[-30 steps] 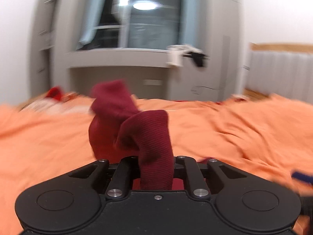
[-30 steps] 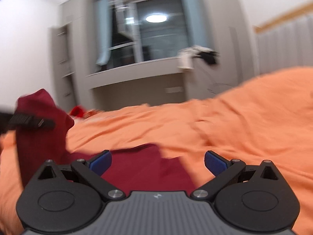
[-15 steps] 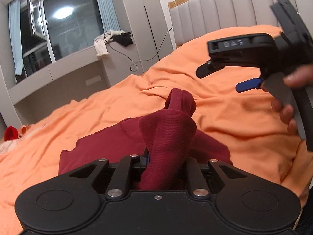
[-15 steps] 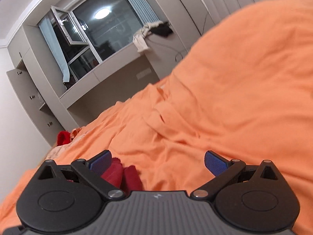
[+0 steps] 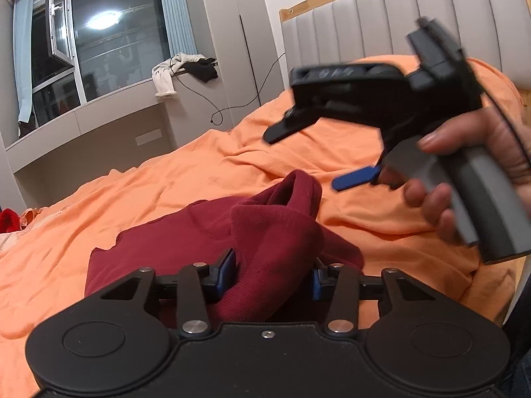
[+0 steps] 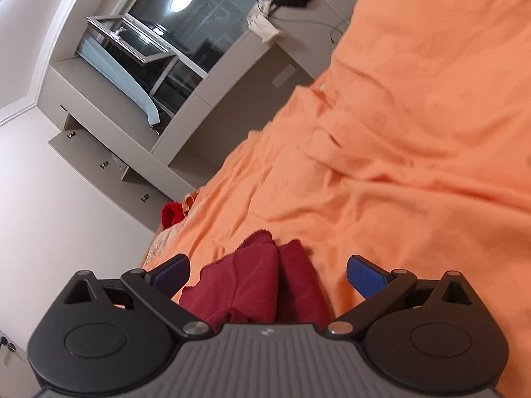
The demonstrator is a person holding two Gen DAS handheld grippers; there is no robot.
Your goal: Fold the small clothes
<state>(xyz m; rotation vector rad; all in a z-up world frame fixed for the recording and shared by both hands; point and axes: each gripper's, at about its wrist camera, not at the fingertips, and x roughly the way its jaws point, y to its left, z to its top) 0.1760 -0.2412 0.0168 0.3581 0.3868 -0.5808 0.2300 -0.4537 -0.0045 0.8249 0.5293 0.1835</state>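
Observation:
A dark red knit garment (image 5: 212,232) lies on the orange bedspread (image 5: 166,185), partly spread flat. A bunched fold of it rises between the blue pads of my left gripper (image 5: 273,273), whose jaws have parted and sit loosely around the cloth. My right gripper (image 5: 332,162) shows in the left wrist view, held by a hand, open and empty above the bed to the right of the garment. In the right wrist view my right gripper (image 6: 267,270) is open above the garment (image 6: 259,278).
A grey padded headboard (image 5: 398,26) stands at the right. A window ledge with white and black cloths (image 5: 182,69) and a cable runs behind the bed. A small red item (image 5: 8,219) lies at the bed's far left edge.
My left gripper's jaws have widened around the red fold, and the fold has sagged lower. My right gripper has tilted and moved over the garment's edge.

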